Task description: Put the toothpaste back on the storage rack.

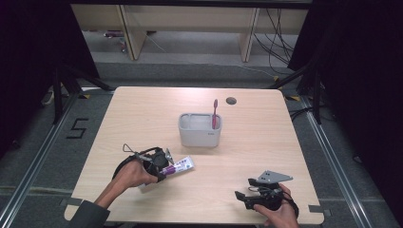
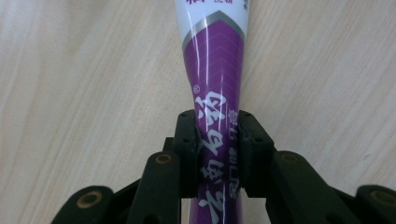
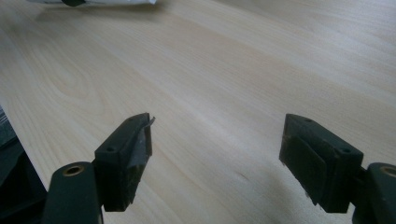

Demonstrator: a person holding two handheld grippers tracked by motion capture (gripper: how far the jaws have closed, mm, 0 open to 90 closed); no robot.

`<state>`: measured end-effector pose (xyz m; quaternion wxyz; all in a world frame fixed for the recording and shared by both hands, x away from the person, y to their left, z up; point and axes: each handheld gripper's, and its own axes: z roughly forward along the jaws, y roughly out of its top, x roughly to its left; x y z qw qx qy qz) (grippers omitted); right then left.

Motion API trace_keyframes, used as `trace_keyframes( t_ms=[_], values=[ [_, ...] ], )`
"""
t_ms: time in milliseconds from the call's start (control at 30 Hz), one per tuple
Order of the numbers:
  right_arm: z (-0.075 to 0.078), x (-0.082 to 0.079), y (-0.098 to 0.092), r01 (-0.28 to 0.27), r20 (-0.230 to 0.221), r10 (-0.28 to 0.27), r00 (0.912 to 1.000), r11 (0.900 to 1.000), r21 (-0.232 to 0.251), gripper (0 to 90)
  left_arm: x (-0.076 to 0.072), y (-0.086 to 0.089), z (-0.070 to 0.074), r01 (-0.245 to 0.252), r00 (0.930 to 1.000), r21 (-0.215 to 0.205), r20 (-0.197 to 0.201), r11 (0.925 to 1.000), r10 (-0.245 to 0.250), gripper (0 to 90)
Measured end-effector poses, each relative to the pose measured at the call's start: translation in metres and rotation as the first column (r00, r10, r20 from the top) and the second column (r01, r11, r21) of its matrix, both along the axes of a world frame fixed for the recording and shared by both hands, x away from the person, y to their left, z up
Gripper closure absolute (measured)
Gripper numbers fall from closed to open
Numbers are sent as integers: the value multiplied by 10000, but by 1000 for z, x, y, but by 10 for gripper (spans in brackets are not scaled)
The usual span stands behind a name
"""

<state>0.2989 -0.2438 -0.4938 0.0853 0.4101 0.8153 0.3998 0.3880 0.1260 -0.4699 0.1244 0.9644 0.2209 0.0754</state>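
Note:
A purple and white toothpaste tube lies on the wooden table, front left. My left gripper is shut on its purple end; in the left gripper view both pads pinch the tube so that it narrows between them. My right gripper rests low at the table's front right, open, with nothing between its jaws. A grey holder stands mid-table with a pink toothbrush upright in its right side.
A small round cable hole sits near the table's far edge. Black stands and cables surround the table on the floor. A white edge of the tube shows at the top of the right gripper view.

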Motion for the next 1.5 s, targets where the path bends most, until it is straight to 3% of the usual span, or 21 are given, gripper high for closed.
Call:
trace_keyframes(
  t_ms=[67, 167, 267, 300, 400, 500, 733, 800, 833, 1000, 1133, 1167, 1200, 1233, 1300, 1400, 1433, 1467, 1500],
  values=[
    [0, 1, -1, -100, 277, 103, 9996, 9999, -124, 258, -1, 1, 3, -45, 10000, -75, 62, 10000, 46, 720],
    [0, 1, -1, -45, 181, 47, 9998, 10000, -68, 258, -3, 3, 8, -184, 9997, -413, 165, 9990, 191, 720],
    [0, 1, -1, -45, 339, 49, 9994, 9999, -114, 258, -4, 5, 12, -608, 9977, -1028, 250, 9928, 637, 720],
    [0, 1, -1, -16, 262, 19, 9997, 10000, -88, 258, -1, 7, 14, -359, 9978, -1093, 511, 9934, 417, 720],
    [0, 0, 0, 7, 72, -7, 10000, 10000, -14, 258, -3, 8, 18, -511, 9955, -1385, 724, 9890, 616, 720],
    [-1, 2, -1, -71, 290, 74, 9996, 9999, -112, 258, -4, 10, 20, -600, 9934, -1718, 862, 9833, 757, 720],
    [0, 1, -2, 2, 296, 2, 9996, 9999, -122, 258, -7, 15, 25, -814, 9851, -2834, 1228, 9555, 1203, 720],
    [0, 2, -2, -3, 346, 7, 9994, 9999, -101, 258, -7, 19, 27, -868, 9815, -3139, 1356, 9455, 1351, 720],
    [0, 2, -3, 32, 357, -28, 9994, 10000, -94, 258, -7, 20, 28, -903, 9792, -3379, 1415, 9368, 1454, 720],
    [0, 1, -3, 81, 157, -82, 9998, 9999, 93, 258, -8, 26, 32, -1084, 9745, -3825, 1416, 9176, 1742, 720],
    [-1, 0, -1, 242, -96, -239, 9997, 9990, 363, 258, -9, 30, 35, -1187, 9653, -4183, 1640, 9005, 2034, 720],
    [-1, 1, -2, 114, 92, -117, 9999, 9995, 303, 258, -9, 30, 35, -1254, 9647, -4259, 1585, 8961, 2103, 720],
    [-1, 2, -3, 87, 263, -91, 9996, 9999, 145, 258, -8, 31, 36, -1229, 9653, -4263, 1583, 8962, 2077, 720],
    [-1, 2, -3, 36, 137, -39, 9999, 9997, 232, 258, -8, 32, 36, -1206, 9608, -4359, 1746, 8919, 2153, 720],
    [-1, 2, -3, 27, 108, -29, 9999, 9998, 195, 258, -7, 32, 38, -1228, 9617, -4458, 1670, 8867, 2171, 720],
    [-1, 2, -3, 88, 293, -92, 9995, 9999, 127, 258, -7, 33, 39, -1220, 9566, -4593, 1819, 8798, 2276, 720],
    [-1, 2, -2, 47, 85, -48, 10000, 9998, 199, 258, -8, 34, 40, -1211, 9537, -4675, 1899, 8756, 2333, 720],
    [-1, 2, -2, -29, -55, 31, 10000, 9994, 349, 258, -7, 34, 41, -1209, 9550, -4730, 1846, 8727, 2324, 721],
    [-1, 2, -2, 3, 30, -4, 10000, 9995, 302, 258, -7, 35, 42, -1197, 9551, -4785, 1838, 8699, 2325, 720]
  ],
)
